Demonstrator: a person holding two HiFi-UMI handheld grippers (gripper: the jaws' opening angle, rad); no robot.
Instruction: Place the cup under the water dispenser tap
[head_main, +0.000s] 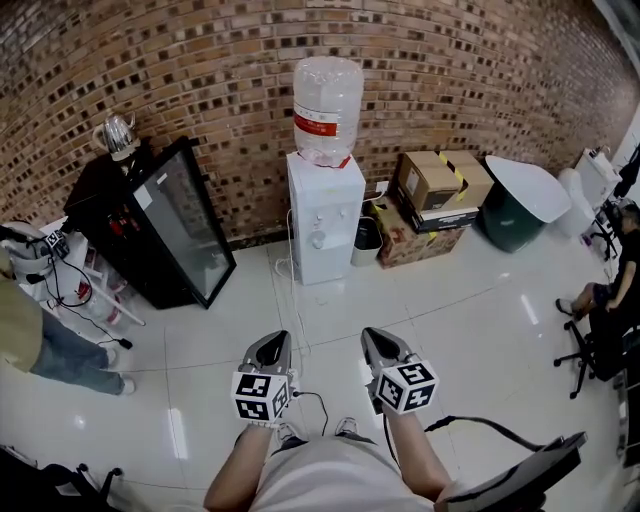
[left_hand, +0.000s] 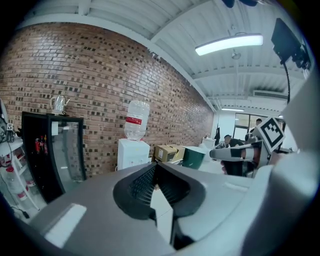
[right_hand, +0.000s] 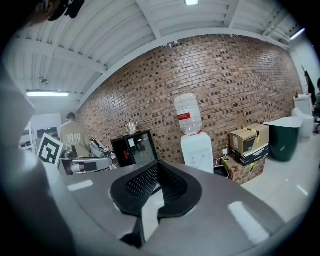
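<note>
white water dispenser (head_main: 325, 215) upright against the brick wall (head_main: 200, 60), clear red-labelled bottle (head_main: 327, 108) on top

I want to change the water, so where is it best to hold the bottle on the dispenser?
Likely the bottle by its wide body above the red label, left gripper from its left, right gripper from its right. It stands upside down, neck sunk in the dispenser, so the neck gives no hold.

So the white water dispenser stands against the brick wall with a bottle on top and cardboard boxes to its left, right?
No: the cardboard boxes sit to the right of the water dispenser, as the head view shows. It does stand against the brick wall with the bottle on top.
</note>
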